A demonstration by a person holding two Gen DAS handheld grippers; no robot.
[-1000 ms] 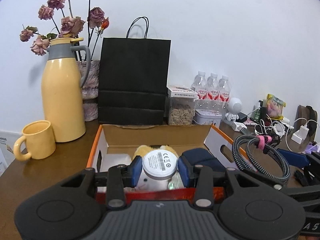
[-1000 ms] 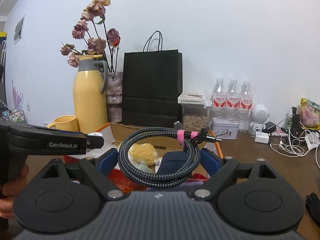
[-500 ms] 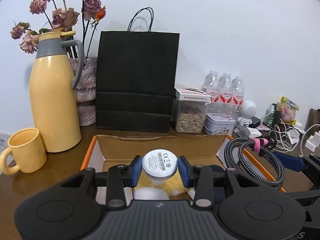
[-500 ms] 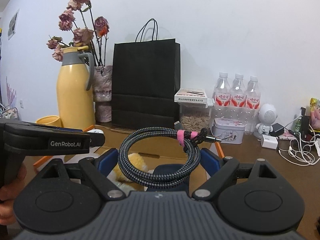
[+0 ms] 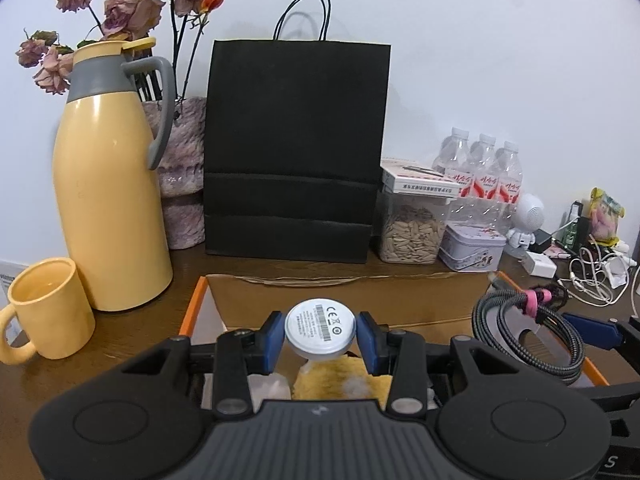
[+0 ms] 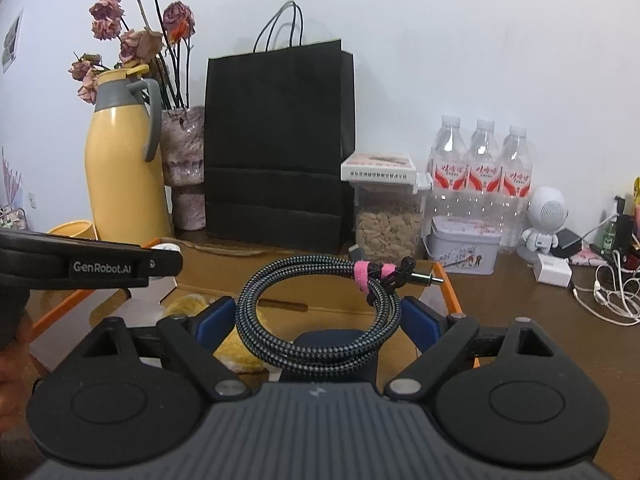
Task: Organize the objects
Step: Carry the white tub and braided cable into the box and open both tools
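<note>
My left gripper (image 5: 319, 336) is shut on a small white round disc (image 5: 320, 326) with a printed label, held above the open cardboard box (image 5: 340, 300) with orange edges. My right gripper (image 6: 318, 316) has a coiled braided cable (image 6: 256, 332) with a pink tie between its blue pads. Its jaws are opening, and the pads still touch the coil on both sides. The same cable (image 5: 492, 320) shows at the right of the left wrist view. Inside the box lie a yellow plush item (image 5: 336, 380) and a dark blue item (image 6: 332, 340).
Behind the box stand a black paper bag (image 5: 296, 152), a yellow thermos (image 5: 108, 200), a yellow mug (image 5: 48, 308) and a vase of dried roses (image 5: 184, 176). To the right are a seed jar (image 5: 412, 232), a tin (image 5: 472, 246), water bottles (image 6: 484, 168) and tangled chargers (image 6: 608, 292).
Both grippers have moved forward over the box toward the black bag, each carrying its item. The bag and thermos look larger, and less of the box's inside shows.
</note>
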